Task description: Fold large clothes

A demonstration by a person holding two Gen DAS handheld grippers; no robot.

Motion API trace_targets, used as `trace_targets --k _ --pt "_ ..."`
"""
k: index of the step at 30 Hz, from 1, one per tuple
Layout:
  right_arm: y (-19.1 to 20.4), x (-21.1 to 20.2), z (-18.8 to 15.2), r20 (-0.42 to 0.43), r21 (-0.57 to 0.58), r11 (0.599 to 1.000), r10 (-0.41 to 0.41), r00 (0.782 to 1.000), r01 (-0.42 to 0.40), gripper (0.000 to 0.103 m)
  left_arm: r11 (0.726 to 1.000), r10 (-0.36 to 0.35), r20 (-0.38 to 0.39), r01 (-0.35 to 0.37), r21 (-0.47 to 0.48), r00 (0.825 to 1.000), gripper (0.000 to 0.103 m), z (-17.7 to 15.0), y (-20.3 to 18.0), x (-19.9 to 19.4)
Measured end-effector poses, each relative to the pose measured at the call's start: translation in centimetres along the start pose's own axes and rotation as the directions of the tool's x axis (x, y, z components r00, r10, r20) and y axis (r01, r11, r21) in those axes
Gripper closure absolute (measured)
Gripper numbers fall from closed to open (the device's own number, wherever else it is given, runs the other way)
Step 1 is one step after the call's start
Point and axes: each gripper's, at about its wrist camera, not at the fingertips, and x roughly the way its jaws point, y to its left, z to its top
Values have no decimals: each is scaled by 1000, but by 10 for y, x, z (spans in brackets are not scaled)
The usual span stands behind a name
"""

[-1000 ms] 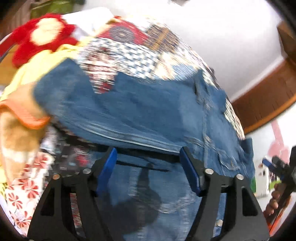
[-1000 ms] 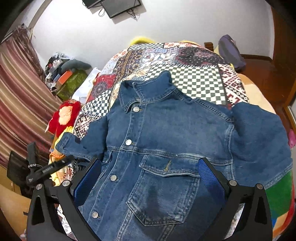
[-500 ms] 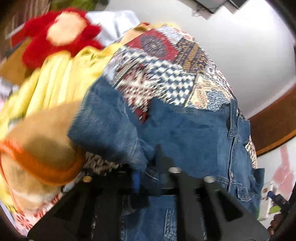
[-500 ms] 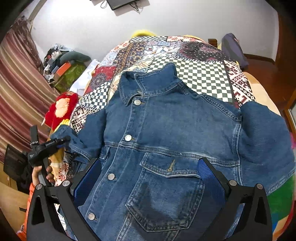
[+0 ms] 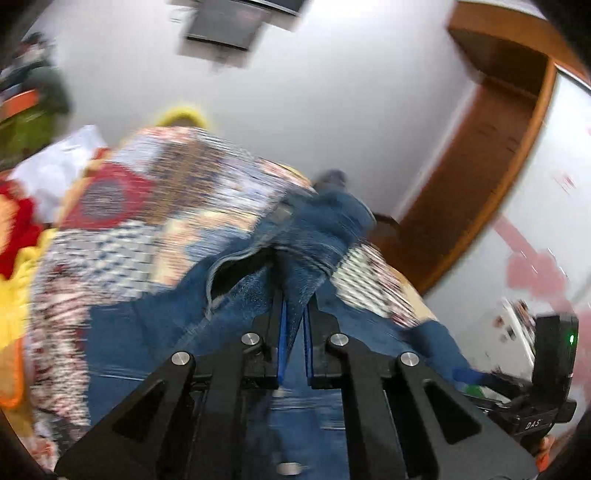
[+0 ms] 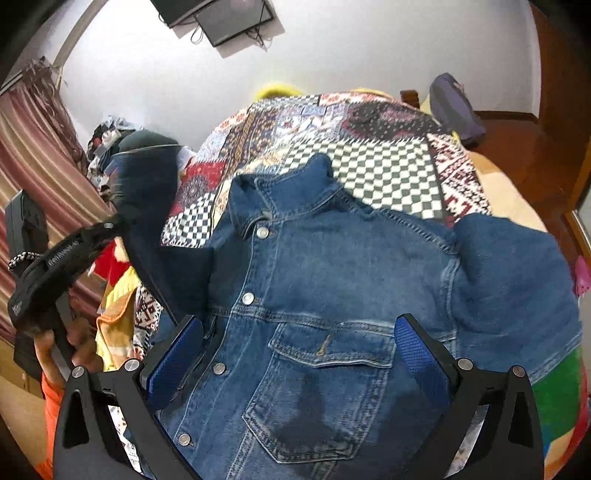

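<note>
A blue denim jacket [image 6: 332, 277] lies front up and buttoned on a patchwork quilt [image 6: 388, 166]. My left gripper [image 5: 293, 291] is shut on the cuff of its sleeve [image 5: 321, 221], and denim is pinched between the blue pads. In the right wrist view that sleeve [image 6: 147, 184] hangs raised off the bed at the left, with a hand below holding the left gripper [image 6: 118, 221]. My right gripper [image 6: 295, 354] hovers open over the chest pocket [image 6: 328, 373], touching nothing. The other sleeve [image 6: 517, 288] lies flat at the right.
A red plush toy [image 6: 110, 262] and yellow and orange cloths [image 6: 118, 306] lie past the bed's left edge. A purple bag [image 6: 454, 107] sits at the far corner. A striped curtain [image 6: 37, 166] hangs at the left, and a screen [image 6: 229, 18] is on the wall.
The left gripper closed on the sleeve cuff, then lifted it off the bed and swung upward. The right gripper and the jacket's body stayed put.
</note>
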Motion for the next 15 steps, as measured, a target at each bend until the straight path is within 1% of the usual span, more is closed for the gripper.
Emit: trace_targets --k 2,3,6,7,9,10,11,13,15 --pt "-6 -8 1 14 11 1000 -1 1000 1 0 999 -23 -53 26 44 998 96 -7 -22 21" --pt "-9 -12 2 22 17 1000 -6 1000 5 0 996 -34 -103 42 80 994 96 -16 -36 37" --pt "-19 -20 2 36 29 999 -23 999 22 0 987 -51 -220 82 135 974 96 -43 -60 66" --pt "-22 -21 2 35 34 999 -28 999 27 0 984 -56 -283 102 149 957 96 -58 -67 80" --pt "-29 -22 2 30 47 998 -38 999 37 0 980 -43 -375 112 165 926 95 -81 -76 97" --pt "-32 -21 1 23 54 998 -42 999 40 0 979 -29 -410 108 171 911 92 -89 -79 104" --pt "-35 -20 0 16 63 997 -41 999 40 0 979 -5 -453 98 182 892 88 -99 -80 111" --pt "-39 -18 0 2 78 997 -24 1000 24 0 977 7 -469 93 190 883 87 -108 -80 111" --pt "-41 -14 1 -12 85 996 -10 1000 11 0 979 -1 -463 95 180 886 77 -108 -73 102"
